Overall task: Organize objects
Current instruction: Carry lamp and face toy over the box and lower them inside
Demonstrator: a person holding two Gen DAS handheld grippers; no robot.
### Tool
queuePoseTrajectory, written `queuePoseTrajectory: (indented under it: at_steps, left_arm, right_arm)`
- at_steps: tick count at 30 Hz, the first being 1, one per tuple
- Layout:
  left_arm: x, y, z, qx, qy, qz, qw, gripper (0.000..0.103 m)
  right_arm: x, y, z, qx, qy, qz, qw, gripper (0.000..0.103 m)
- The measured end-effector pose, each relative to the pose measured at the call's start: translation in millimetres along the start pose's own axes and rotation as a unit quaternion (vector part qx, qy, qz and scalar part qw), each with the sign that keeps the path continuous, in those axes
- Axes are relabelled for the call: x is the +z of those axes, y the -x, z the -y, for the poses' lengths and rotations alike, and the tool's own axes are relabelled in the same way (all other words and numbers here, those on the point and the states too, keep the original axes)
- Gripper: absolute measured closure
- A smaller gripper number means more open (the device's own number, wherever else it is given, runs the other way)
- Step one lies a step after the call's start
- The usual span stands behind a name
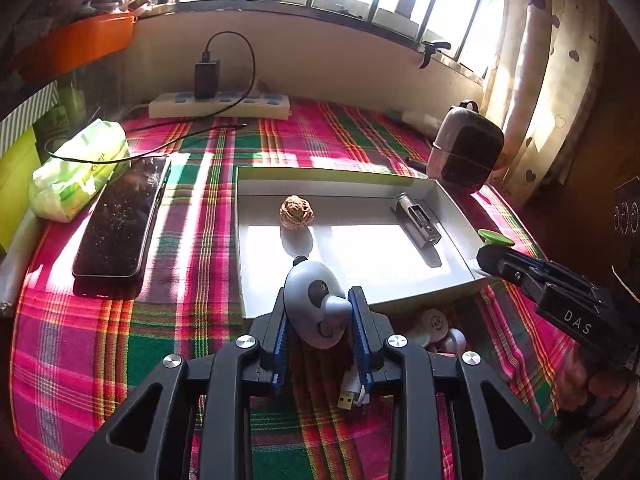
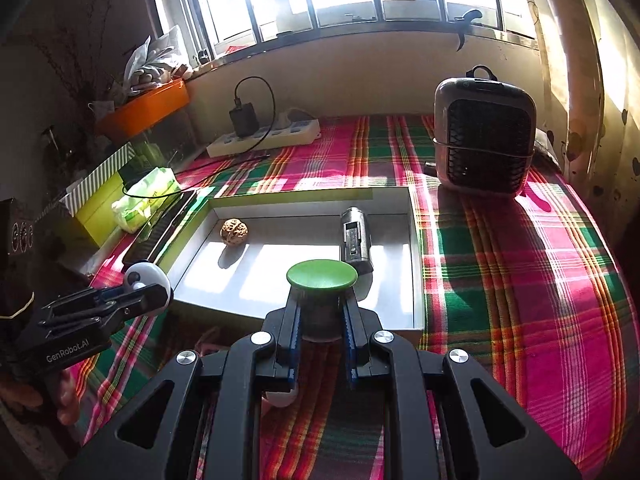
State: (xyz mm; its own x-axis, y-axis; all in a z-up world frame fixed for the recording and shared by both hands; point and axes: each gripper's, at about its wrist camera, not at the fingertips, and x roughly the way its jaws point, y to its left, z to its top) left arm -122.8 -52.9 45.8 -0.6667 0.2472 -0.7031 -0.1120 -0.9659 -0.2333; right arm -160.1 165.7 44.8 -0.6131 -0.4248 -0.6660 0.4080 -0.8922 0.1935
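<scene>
A shallow white box (image 1: 448, 200) (image 2: 416, 264) lies on the plaid cloth. In it sit a walnut (image 1: 296, 211) (image 2: 234, 231) and a silver metal piece (image 1: 418, 220) (image 2: 355, 240). My left gripper (image 1: 320, 316) is shut on a grey panda-faced round toy (image 1: 316, 304), held at the box's near edge; it shows in the right wrist view (image 2: 146, 276) too. My right gripper (image 2: 322, 316) is shut on a green-capped dark cylinder (image 2: 322, 276), held over the box's near edge; its cap shows in the left wrist view (image 1: 496, 237).
A black phone (image 1: 120, 220) and a green tissue pack (image 1: 76, 168) lie left of the box. A power strip (image 1: 220, 106) with charger sits at the back. A small heater (image 2: 484, 136) stands back right. A white cable with USB plug (image 1: 350, 396) and white toys (image 1: 436, 328) lie near me.
</scene>
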Motion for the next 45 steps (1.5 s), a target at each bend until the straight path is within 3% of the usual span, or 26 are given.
queuePoseTrajectory:
  at_steps: [23,45]
  left_arm:
    - [29.2,-53.0,-8.9,-0.003,0.008,-0.030,0.9995,0.077]
    - [35.7,-69.9,-3.6,0.008,-0.013,-0.035,0.9993,0.077]
  right_arm:
    - [55.5,-85.5,-12.9,0.029,0.014,-0.045,0.998,0.085]
    - [67.4,-131.9,-24.5,0.018,0.026,-0.080,0.996,0.085]
